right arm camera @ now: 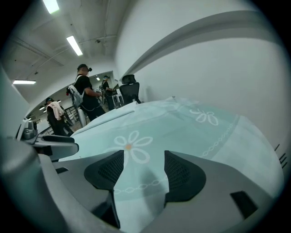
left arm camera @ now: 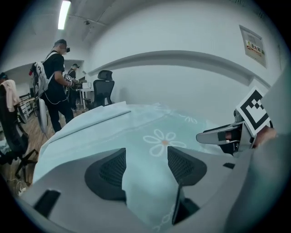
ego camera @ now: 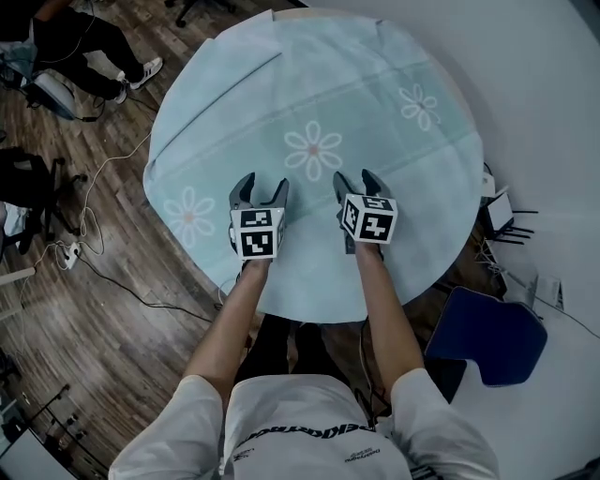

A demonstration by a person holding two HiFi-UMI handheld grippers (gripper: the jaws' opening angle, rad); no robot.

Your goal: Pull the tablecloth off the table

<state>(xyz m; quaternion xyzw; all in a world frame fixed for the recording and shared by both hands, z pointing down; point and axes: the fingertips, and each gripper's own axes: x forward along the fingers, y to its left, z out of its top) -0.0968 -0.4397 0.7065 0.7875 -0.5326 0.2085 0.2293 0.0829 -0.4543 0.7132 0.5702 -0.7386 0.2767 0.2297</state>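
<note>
I hold my left claw (ego camera: pixel 260 186) and right claw (ego camera: pixel 356 180) spread and empty, low over the floral tablecloth (ego camera: pixel 319 103), ready to pinch it. The cloth lies flat across the round surface (ego camera: pixel 292 12).

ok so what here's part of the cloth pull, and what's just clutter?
Job:
- tablecloth
- left gripper, open, over the cloth
- right gripper, open, over the cloth

Clutter:
- blue chair
- floor cables
- power strip
- office chair
- bystander
</note>
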